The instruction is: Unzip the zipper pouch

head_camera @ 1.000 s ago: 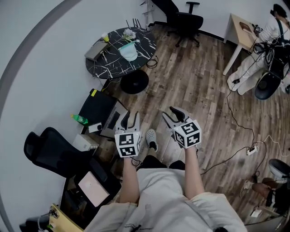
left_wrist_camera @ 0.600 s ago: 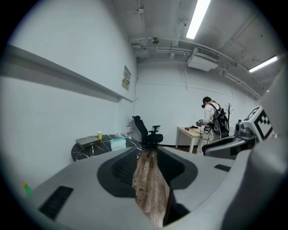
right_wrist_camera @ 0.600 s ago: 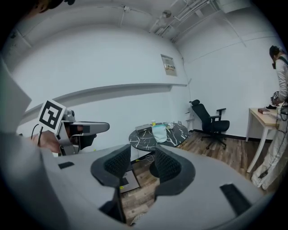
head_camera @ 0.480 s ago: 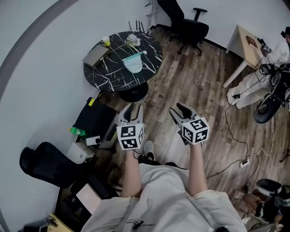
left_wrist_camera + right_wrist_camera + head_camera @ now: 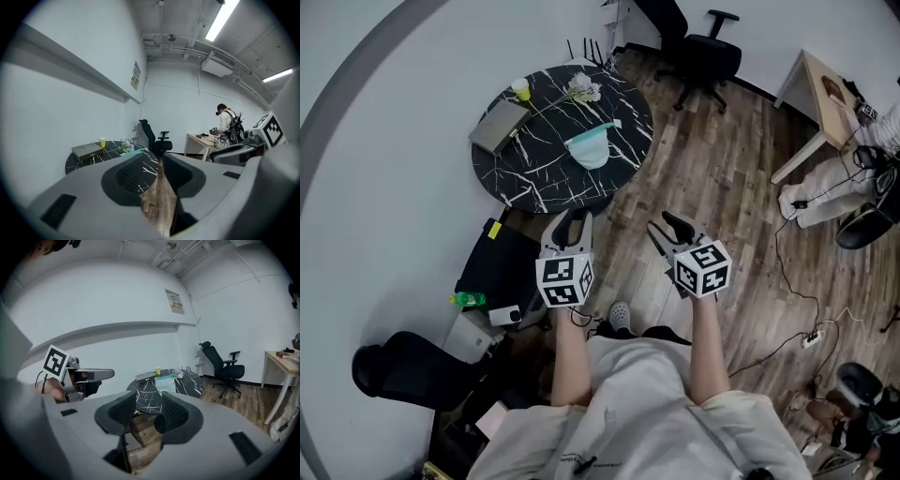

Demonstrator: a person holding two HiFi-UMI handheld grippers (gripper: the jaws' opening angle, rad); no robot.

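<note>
The teal zipper pouch lies flat on the round black marble table, toward its right side. Both grippers hang in the air short of the table, over the wood floor. My left gripper is open, with nothing between its jaws, and so is my right gripper. In the left gripper view the pouch is far ahead, past the open jaws. The right gripper view has the pouch on the table beyond its open jaws.
On the table also sit a grey box, a yellow cup and flowers. A black case and green bottle lie left of my feet. Office chairs, a wooden desk and floor cables stand around.
The table with the pouch has come nearer and lower in the head view. Both grippers stay open and side by side in front of the body.
</note>
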